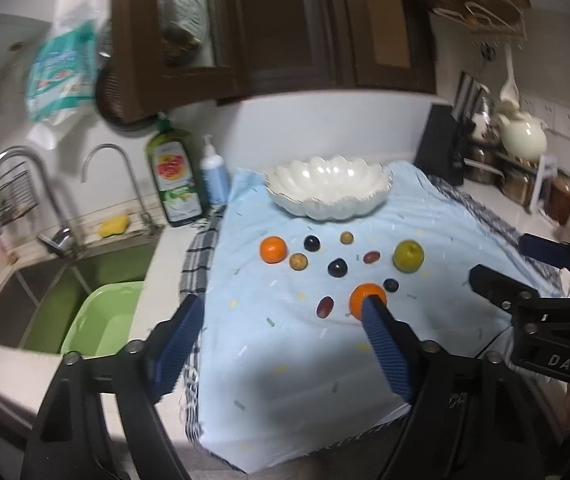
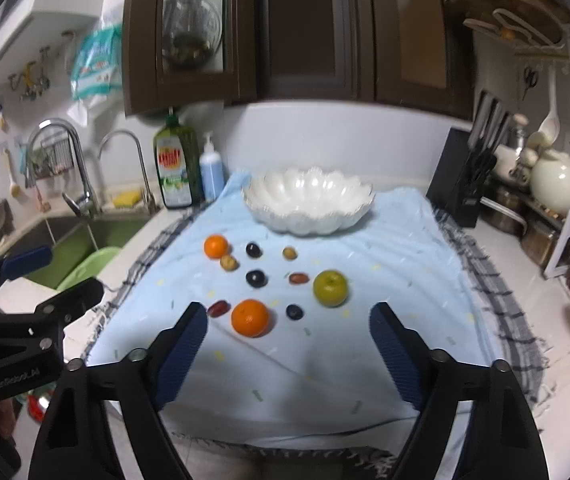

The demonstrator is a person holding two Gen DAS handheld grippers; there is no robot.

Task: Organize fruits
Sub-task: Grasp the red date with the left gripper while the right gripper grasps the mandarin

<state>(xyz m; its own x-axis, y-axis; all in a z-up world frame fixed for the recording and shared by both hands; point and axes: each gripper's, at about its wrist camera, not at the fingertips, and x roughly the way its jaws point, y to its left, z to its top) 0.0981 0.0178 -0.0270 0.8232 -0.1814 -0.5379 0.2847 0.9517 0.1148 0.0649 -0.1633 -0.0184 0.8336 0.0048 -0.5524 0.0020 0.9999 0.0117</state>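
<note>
Two grippers, the left gripper (image 1: 281,316) and right gripper (image 2: 289,320), hovered with jaws spread and empty over the near edge of a pale blue cloth (image 2: 385,248). Just beyond lay an orange (image 2: 250,317), scattered small fruits and a green apple (image 2: 329,287). Farthest back stood an empty white scalloped bowl (image 2: 309,200).

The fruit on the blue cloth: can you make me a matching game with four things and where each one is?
Things:
1. bowl
2. apple
3. near orange
4. far orange

Places:
A. front of the fruit group, closest to the grippers
B. back of the cloth, behind all the fruit
C. right side of the fruit group
D. back left of the fruit group

Pairs: 1-B, 2-C, 3-A, 4-D
</note>
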